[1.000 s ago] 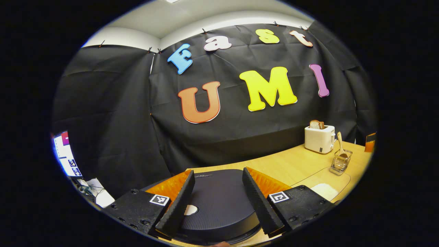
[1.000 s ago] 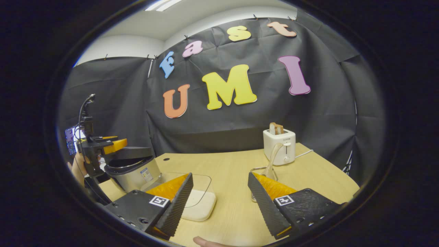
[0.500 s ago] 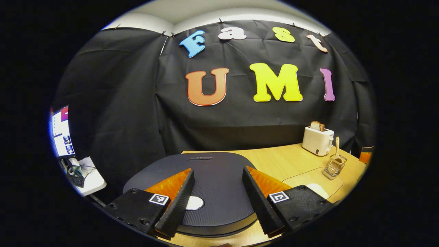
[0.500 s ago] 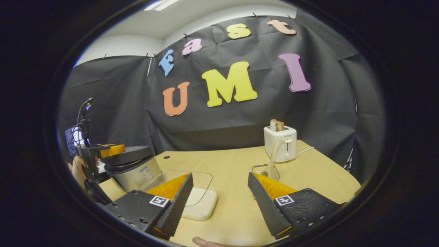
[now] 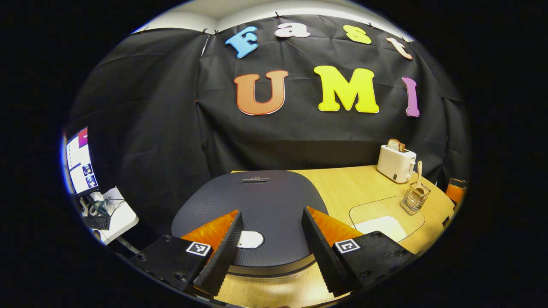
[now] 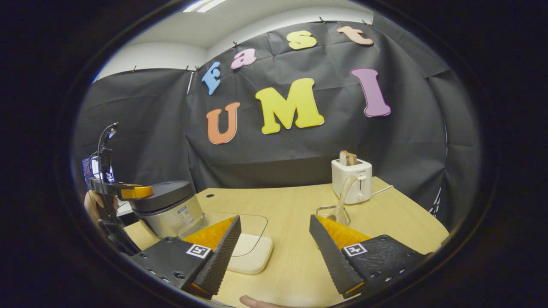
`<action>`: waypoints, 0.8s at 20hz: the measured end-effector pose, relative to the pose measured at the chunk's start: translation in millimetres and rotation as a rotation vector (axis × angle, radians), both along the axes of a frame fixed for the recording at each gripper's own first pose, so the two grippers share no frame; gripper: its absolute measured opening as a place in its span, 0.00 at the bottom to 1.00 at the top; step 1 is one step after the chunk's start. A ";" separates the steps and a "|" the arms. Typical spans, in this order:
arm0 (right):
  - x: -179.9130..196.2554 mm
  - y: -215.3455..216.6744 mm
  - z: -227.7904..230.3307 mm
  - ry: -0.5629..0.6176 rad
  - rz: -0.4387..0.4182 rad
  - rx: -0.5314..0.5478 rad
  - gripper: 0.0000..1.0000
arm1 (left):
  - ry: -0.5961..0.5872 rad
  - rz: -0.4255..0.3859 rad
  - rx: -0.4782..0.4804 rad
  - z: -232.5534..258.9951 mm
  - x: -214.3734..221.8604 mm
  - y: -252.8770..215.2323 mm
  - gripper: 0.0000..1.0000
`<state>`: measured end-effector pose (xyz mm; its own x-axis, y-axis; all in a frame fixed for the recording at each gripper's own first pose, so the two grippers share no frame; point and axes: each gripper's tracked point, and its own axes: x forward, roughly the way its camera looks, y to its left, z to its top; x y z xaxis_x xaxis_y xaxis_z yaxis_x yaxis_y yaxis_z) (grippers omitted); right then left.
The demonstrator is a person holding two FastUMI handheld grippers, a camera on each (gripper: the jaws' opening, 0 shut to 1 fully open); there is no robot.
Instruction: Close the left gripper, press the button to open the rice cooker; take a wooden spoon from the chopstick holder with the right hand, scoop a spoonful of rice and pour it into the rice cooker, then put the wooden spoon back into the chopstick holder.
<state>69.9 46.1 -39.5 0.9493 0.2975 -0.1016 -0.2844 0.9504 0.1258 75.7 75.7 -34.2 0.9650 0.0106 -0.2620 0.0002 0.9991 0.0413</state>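
Note:
The rice cooker (image 5: 257, 205) has a dark ribbed lid, which is down, and a white button (image 5: 249, 239) near its front edge. My left gripper (image 5: 269, 256) hovers open over that lid, the button just inside its left finger. In the right gripper view a hand holds the left gripper (image 6: 128, 192) above the cooker (image 6: 169, 209). The wooden spoon (image 6: 344, 196) stands in the wire chopstick holder (image 6: 327, 212), just beyond my open right gripper (image 6: 274, 256). White rice (image 6: 250, 252) lies in a clear lidded box.
A white toaster (image 6: 353, 179) with bread in it stands behind the holder, also at the far right of the left gripper view as the toaster (image 5: 396, 162). The wooden table (image 6: 278, 205) runs to the black cloth wall. A monitor (image 5: 79, 158) glows at the far left.
The left gripper has come down and tipped forward over the cooker, so lid and button show more from above. The right gripper has barely moved. Both stay open.

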 end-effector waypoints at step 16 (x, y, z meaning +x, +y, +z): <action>-22.7 20.2 9.2 -0.043 0.037 -0.029 0.92 | -0.041 0.047 -0.037 -8.0 -8.9 -1.9 0.82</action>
<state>47.2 66.3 -30.3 0.9412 0.3304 -0.0702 -0.3243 0.9421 0.0856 66.9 73.8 -42.2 0.9736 0.0470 -0.2233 -0.0476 0.9989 0.0030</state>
